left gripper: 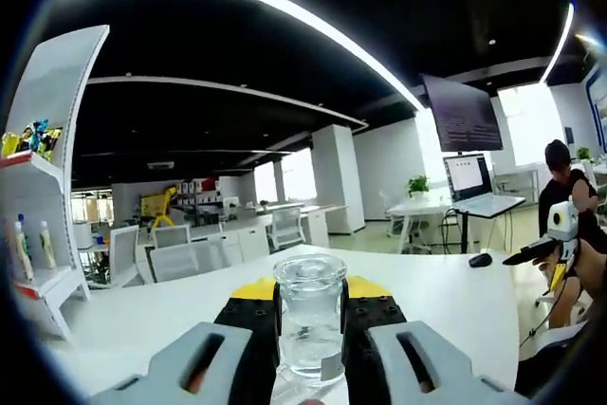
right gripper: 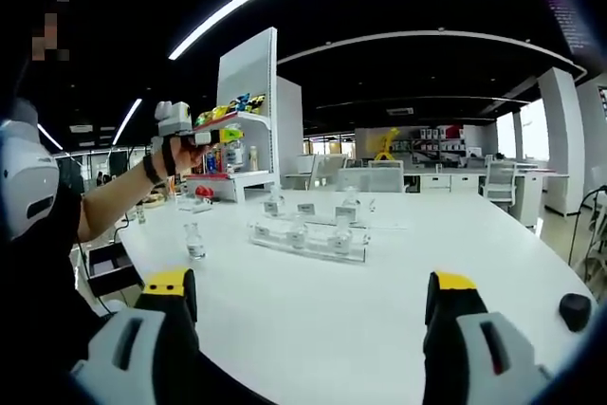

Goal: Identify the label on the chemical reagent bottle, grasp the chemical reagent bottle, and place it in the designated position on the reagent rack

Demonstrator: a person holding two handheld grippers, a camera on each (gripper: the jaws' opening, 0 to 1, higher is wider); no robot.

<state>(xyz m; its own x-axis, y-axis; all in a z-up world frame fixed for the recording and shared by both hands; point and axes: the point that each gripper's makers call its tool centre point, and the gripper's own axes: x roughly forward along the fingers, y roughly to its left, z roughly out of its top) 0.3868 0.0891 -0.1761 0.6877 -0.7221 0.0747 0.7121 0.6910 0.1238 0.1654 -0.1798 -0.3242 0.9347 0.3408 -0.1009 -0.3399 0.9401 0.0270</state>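
The white counter [right gripper: 379,301] lies broad and bare ahead of the right tool [right gripper: 308,305], whose jaws stand wide and empty. Farther ahead sits the clear reagent rack [right gripper: 308,239], still awaiting its bottle. The left tool [left gripper: 310,315] grips the reagent bottle [left gripper: 310,315], raised above the counter; placing remains.

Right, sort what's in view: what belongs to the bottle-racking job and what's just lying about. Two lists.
Job:
- clear reagent bottle, clamped in the left gripper
- clear reagent rack on the white table, bottles in it
- lone small bottle beside the rack
- right gripper, jaws apart, holding nothing

Lying about:
- black mouse
- white shelf unit
- laptop
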